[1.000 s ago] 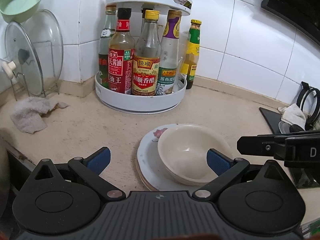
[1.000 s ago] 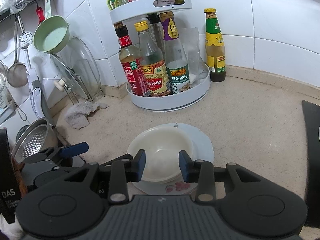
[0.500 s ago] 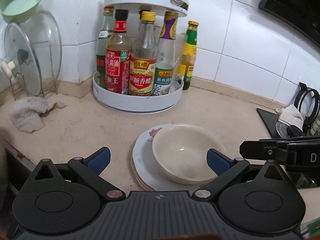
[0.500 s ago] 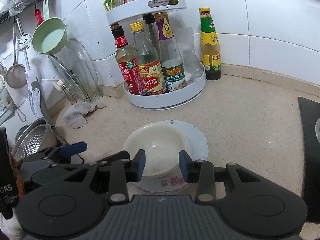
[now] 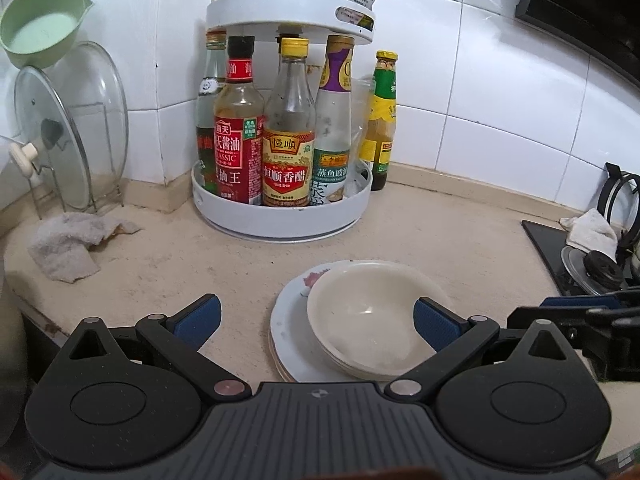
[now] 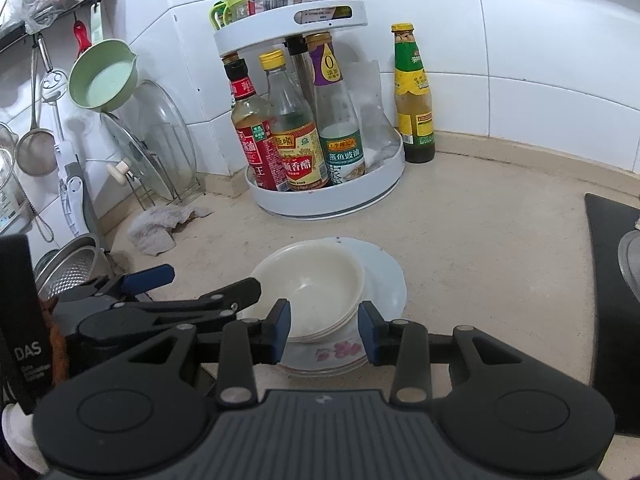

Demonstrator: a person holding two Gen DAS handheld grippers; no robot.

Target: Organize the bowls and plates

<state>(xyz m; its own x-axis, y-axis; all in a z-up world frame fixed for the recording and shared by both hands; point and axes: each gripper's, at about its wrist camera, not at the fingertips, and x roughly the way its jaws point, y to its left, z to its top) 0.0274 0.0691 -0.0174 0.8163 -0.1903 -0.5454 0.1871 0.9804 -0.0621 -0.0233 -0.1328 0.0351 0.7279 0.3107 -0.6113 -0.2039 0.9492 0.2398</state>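
Note:
A stack of cream bowls (image 5: 372, 312) sits inside a stack of flowered white plates (image 5: 288, 320) on the beige counter. My left gripper (image 5: 318, 320) is open wide just in front of the stack. Its right pad is close to the bowls' right rim and its left pad is over bare counter. In the right wrist view the bowls (image 6: 312, 284) and plates (image 6: 384, 280) lie just beyond my right gripper (image 6: 324, 334). It is open by a narrow gap, and the pads touch nothing. The left gripper's fingers (image 6: 148, 278) reach in from the left.
A white two-tier turntable (image 5: 280, 216) full of sauce bottles stands behind the stack, with one bottle (image 5: 380, 128) beside it. A crumpled cloth (image 5: 68, 248) and a glass lid on a wire stand (image 5: 68, 132) are at the left. A black stove (image 5: 560, 256) borders the right. A metal colander (image 6: 68, 268) sits at the near left.

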